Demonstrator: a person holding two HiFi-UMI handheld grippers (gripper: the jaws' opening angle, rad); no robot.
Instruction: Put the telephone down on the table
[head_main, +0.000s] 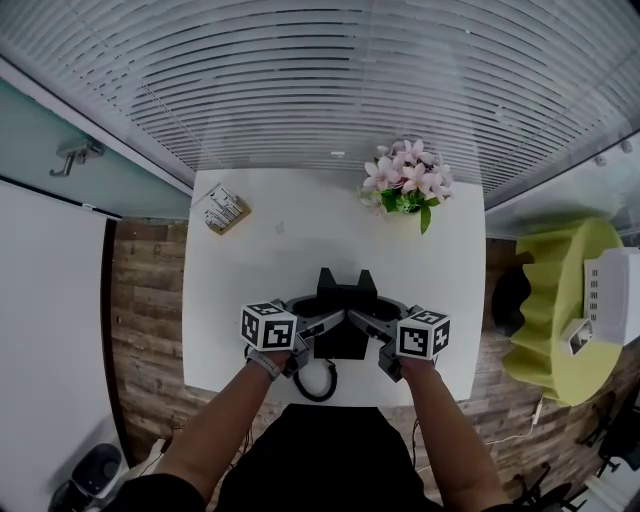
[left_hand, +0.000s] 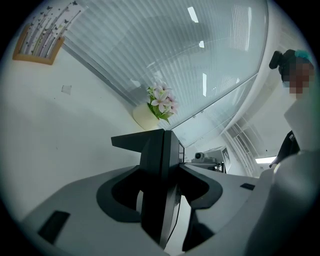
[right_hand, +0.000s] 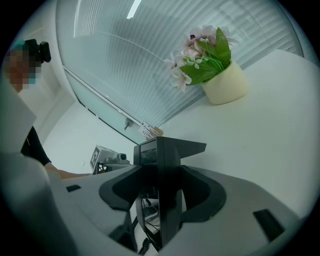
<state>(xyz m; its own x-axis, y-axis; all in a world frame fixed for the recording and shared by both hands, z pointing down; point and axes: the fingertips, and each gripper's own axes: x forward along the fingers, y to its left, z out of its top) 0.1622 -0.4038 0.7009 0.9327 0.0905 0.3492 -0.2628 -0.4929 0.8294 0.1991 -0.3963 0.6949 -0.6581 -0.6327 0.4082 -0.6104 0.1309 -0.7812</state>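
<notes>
Black telephone (head_main: 345, 290) clamped by left claw (left_hand: 161, 172), right claw (right_hand: 161, 175); card (head_main: 226, 211) illegible.

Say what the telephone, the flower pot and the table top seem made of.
Telephone: probably black plastic; matte, moulded edges, dull sheen.
Flower pot: cream and smooth, perhaps glazed ceramic or plastic; cannot tell which.
Table top: white, smooth laminate or painted board; even, seamless surface.

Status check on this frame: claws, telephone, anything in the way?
Left claw and right claw shut on black desk telephone, one each side. Telephone over white table, contact unclear. Pink flowers in cream pot stand clear.
</notes>
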